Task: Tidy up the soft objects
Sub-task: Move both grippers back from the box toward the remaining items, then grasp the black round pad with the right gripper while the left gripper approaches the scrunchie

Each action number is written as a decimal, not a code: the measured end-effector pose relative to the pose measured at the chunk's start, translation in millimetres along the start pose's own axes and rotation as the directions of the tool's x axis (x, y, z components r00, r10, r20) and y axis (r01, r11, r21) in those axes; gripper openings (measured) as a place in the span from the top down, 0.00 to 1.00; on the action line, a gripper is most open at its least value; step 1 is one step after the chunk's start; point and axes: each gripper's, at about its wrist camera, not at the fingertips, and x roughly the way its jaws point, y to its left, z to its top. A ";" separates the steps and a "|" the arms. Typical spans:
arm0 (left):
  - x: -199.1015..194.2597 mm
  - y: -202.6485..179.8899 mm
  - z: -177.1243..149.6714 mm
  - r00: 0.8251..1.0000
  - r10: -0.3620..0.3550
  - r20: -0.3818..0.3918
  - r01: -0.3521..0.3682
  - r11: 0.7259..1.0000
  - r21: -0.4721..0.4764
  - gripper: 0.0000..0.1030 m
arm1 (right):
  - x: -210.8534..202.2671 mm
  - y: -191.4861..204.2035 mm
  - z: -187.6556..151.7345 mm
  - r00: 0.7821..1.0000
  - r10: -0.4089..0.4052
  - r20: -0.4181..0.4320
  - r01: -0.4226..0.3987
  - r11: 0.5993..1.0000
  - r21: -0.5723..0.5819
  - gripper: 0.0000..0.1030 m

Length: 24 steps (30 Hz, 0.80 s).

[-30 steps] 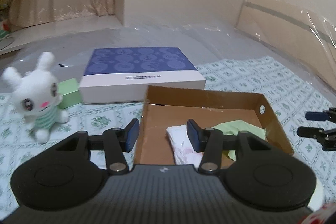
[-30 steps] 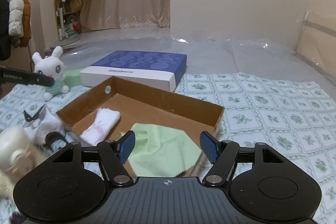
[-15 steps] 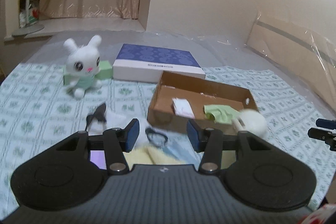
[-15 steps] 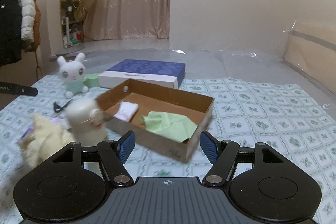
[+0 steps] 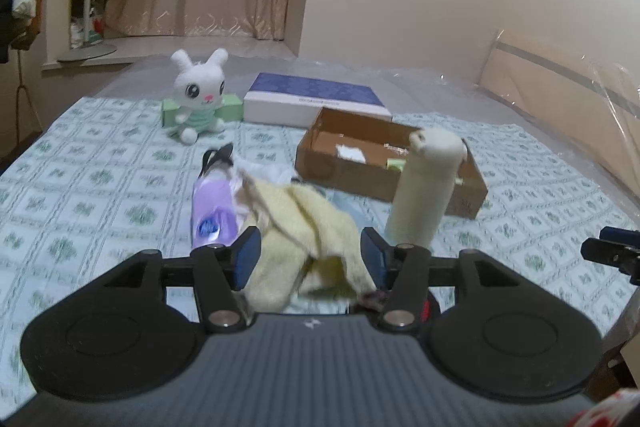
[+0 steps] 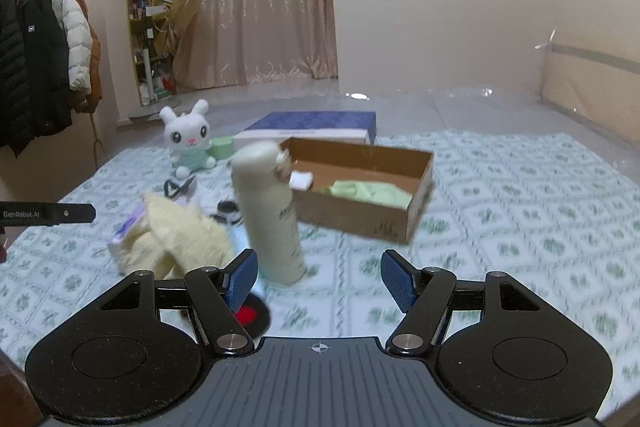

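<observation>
A crumpled pale yellow towel [image 5: 304, 223] [image 6: 180, 239] lies on the patterned bedspread, just ahead of my left gripper [image 5: 311, 261]. Its jaws are opening, and the towel's near end shows between them without being pinched. A brown cardboard box [image 5: 400, 187] [image 6: 360, 223] farther back holds a green cloth [image 6: 368, 193] and a folded white cloth [image 5: 352, 153]. A white rabbit plush [image 5: 200, 91] [image 6: 188, 143] sits at the back left. My right gripper [image 6: 320, 279] is open and empty, with a cream bottle [image 6: 272, 211] standing just ahead of its left finger.
A purple pack [image 5: 212, 211] and a black-and-white item [image 5: 218, 157] lie left of the towel. A blue-and-white flat box [image 5: 312, 99] and a green block [image 5: 232, 107] sit behind. A red-and-black disc [image 6: 250, 315] lies near my right gripper. A coat rack [image 6: 40, 67] stands left.
Both grippers have pulled back from the cardboard box, which now sits farther away. The towel, purple pack and cream bottle came into view. The left jaws stand slightly wider.
</observation>
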 end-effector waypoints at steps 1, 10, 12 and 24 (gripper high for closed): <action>-3.8 -0.7 -6.6 1.000 0.003 -0.006 -0.003 1.000 -0.003 0.50 | -2.7 3.3 -4.1 1.000 -0.002 -0.005 0.002 1.000 0.004 0.34; -26.9 -1.3 -54.2 0.997 0.012 -0.078 -0.015 0.999 -0.039 0.43 | -25.4 32.8 -45.4 0.998 -0.023 -0.059 0.023 1.000 0.008 0.34; -27.0 -1.8 -61.4 0.995 0.003 -0.096 -0.007 0.999 -0.049 0.39 | -28.1 36.7 -52.2 0.997 -0.020 -0.069 0.021 1.000 0.015 0.34; -20.3 -8.3 -66.8 0.993 0.002 -0.119 -0.004 1.000 -0.019 0.15 | -26.4 47.4 -66.3 0.994 -0.017 -0.110 0.021 0.999 0.036 0.19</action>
